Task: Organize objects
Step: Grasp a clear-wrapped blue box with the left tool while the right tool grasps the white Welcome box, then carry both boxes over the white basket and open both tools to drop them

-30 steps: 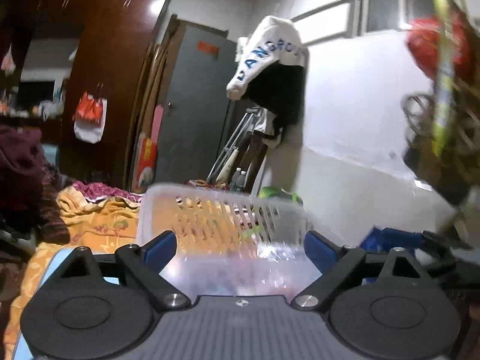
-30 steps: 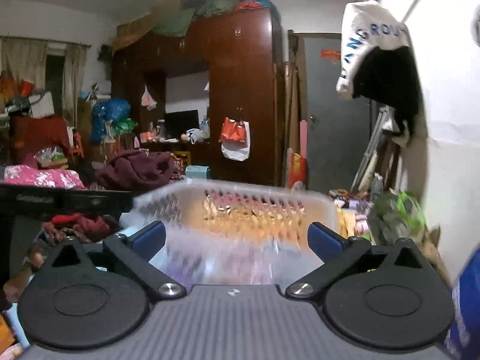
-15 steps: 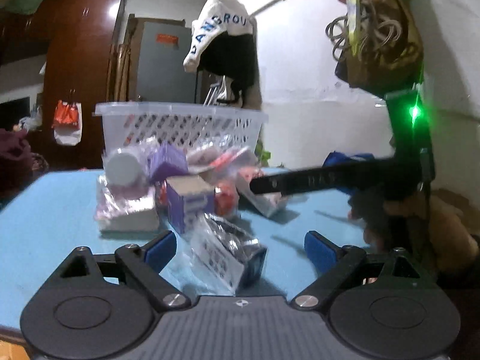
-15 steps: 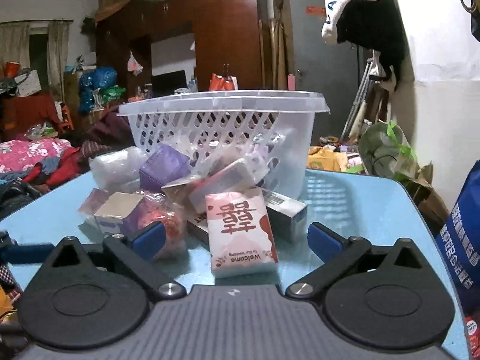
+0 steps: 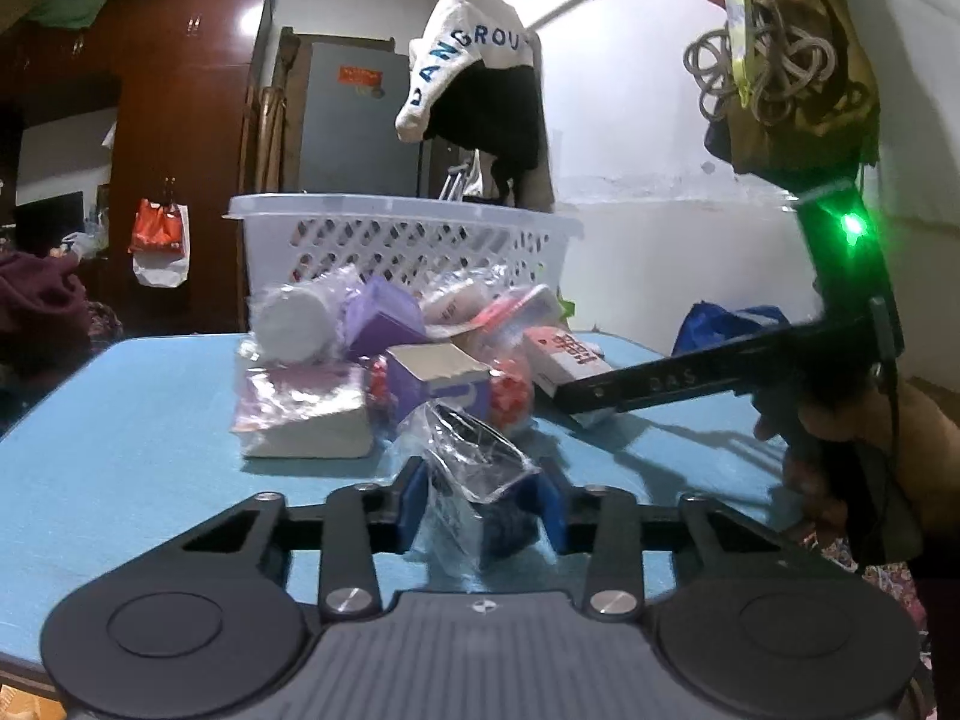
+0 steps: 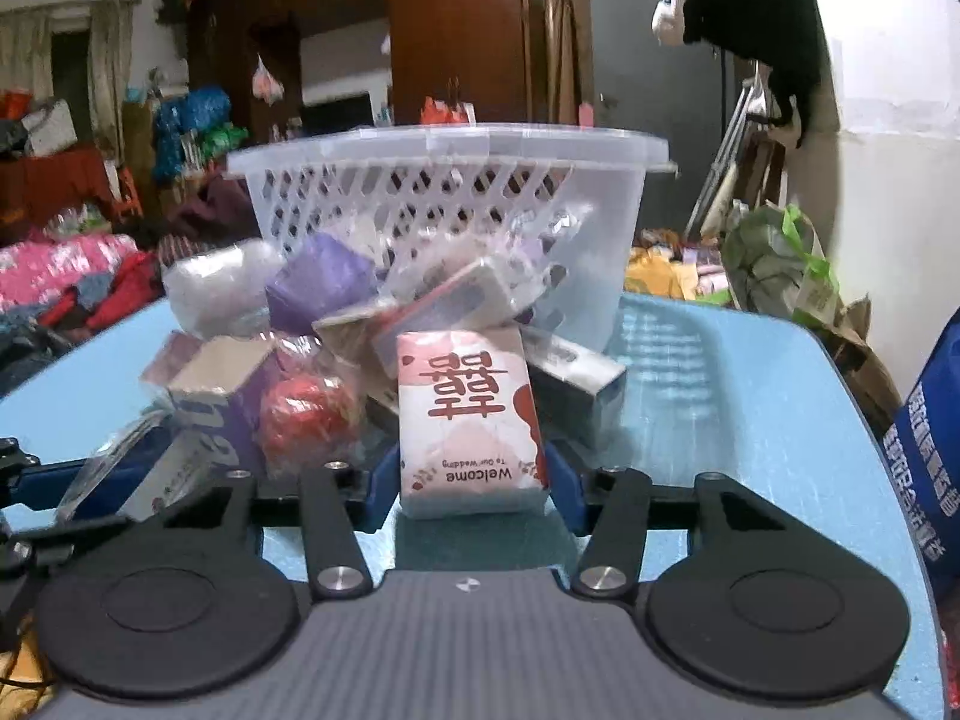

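A heap of small packets lies on a blue table (image 5: 120, 420), in front of one white slotted plastic basket (image 5: 396, 240) at the far side. The packets overlap, and many are wrapped in clear film, so their exact number cannot be told.

Two hand-held grippers work at the near edge of the heap. The left gripper (image 5: 480, 507) has just been closing, and its blue pads press on a dark item sealed in a crinkled clear bag (image 5: 474, 462); what the item is cannot be made out. The right gripper (image 6: 471, 489) has also just been closing, and its pads clamp a white and pink tissue pack (image 6: 471, 420) printed with red characters and "Welcome To Our Wedding". The pack stands upright on the table, touching the heap behind it.
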